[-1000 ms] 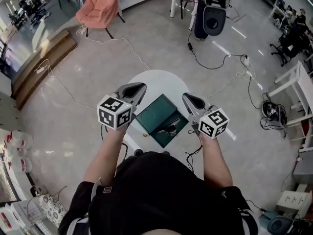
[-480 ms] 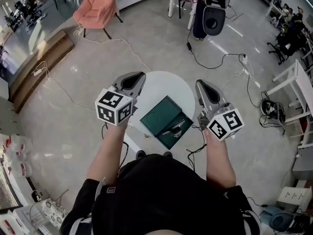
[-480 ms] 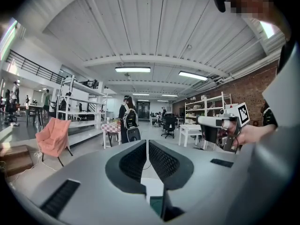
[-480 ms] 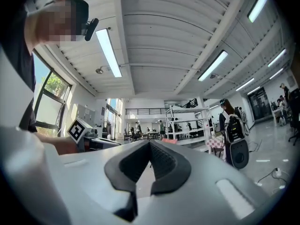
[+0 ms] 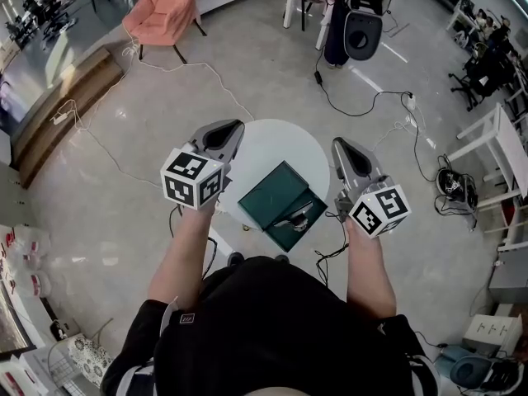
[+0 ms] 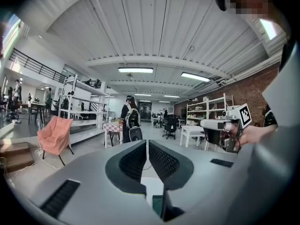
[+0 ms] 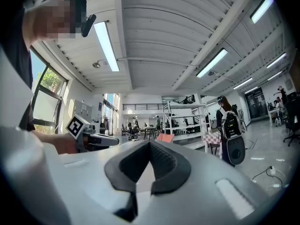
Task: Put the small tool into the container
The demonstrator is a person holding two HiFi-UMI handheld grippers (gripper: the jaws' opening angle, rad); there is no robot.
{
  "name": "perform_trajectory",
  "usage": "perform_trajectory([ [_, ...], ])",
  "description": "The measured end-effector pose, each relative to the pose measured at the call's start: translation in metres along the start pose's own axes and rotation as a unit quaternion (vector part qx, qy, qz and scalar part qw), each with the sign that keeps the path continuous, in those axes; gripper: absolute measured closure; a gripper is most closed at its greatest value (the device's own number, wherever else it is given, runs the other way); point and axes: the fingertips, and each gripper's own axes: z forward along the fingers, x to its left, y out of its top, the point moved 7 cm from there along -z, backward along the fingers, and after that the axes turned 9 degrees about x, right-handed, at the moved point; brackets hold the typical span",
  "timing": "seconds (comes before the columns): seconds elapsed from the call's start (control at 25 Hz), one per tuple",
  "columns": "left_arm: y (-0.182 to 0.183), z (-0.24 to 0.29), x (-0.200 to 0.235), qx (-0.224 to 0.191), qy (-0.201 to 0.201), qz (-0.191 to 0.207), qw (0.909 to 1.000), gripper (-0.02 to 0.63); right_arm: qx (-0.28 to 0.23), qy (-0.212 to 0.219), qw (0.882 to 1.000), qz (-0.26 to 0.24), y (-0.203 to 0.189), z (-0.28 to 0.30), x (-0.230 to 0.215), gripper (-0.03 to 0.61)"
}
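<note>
A dark green container (image 5: 273, 193) lies open on the small round white table (image 5: 272, 143). A small metallic tool (image 5: 295, 215) rests in its nearer half. My left gripper (image 5: 233, 127) hangs over the table's left edge, shut and empty. My right gripper (image 5: 337, 144) is off the table's right edge, also shut with nothing in it. Both are held up, away from the container. In the left gripper view the jaws (image 6: 146, 142) point level across the room, with a corner of the container (image 6: 157, 203) below them. The right gripper view shows its jaws (image 7: 150, 144) closed to a point.
Cables (image 5: 363, 106) trail over the floor around the table. A pink chair (image 5: 165, 11) stands at the far left, a black rolling device (image 5: 363, 27) at the far middle, and a white table (image 5: 495, 139) to the right. The person's body fills the near edge.
My right gripper has swung right and away from the container to beyond the table's edge. The left gripper has barely shifted. The tool stays in the container.
</note>
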Motion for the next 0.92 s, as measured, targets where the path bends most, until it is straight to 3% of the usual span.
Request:
perform_trajectory([
  [0.92, -0.019, -0.012, 0.012, 0.004, 0.002, -0.027, 0.9996, 0.591, 0.027, 0.016, 0.999, 0.018, -0.02, 0.009, 0.014, 0.571],
])
